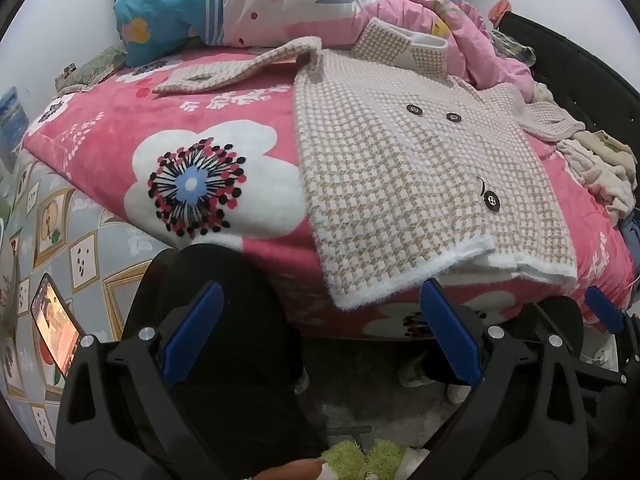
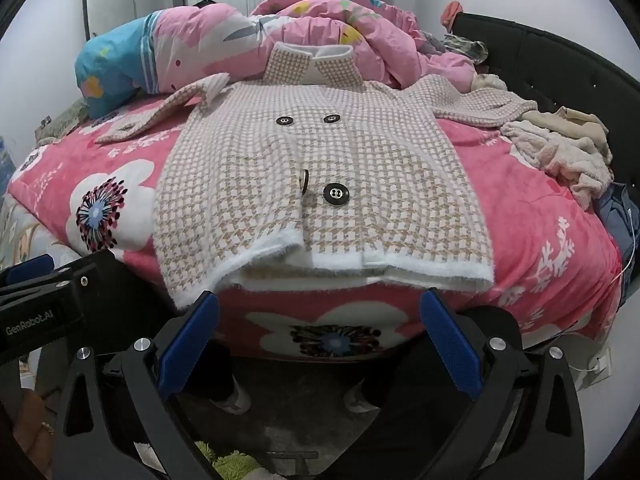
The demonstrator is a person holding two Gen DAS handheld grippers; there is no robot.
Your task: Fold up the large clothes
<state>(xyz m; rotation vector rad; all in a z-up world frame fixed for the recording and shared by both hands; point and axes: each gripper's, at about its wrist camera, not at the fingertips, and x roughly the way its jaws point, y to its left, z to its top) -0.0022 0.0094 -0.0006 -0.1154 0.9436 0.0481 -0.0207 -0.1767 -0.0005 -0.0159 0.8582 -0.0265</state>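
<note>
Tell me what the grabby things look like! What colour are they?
Each gripper is black with two fingers tipped by bright blue bumpy pads: the left gripper and the right gripper match. Small round silver bolts sit at the joints, and the black arms have triangular cut-out holes. White letters reading GenRobot.AI mark the left gripper's black side. No sleeves or cables show.

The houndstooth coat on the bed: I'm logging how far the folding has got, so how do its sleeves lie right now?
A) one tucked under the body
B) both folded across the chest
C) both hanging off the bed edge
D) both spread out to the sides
D: the houndstooth coat lies front-up on the pink blanket with its left sleeve and right sleeve stretched outward, nothing folded over the buttons.
</note>
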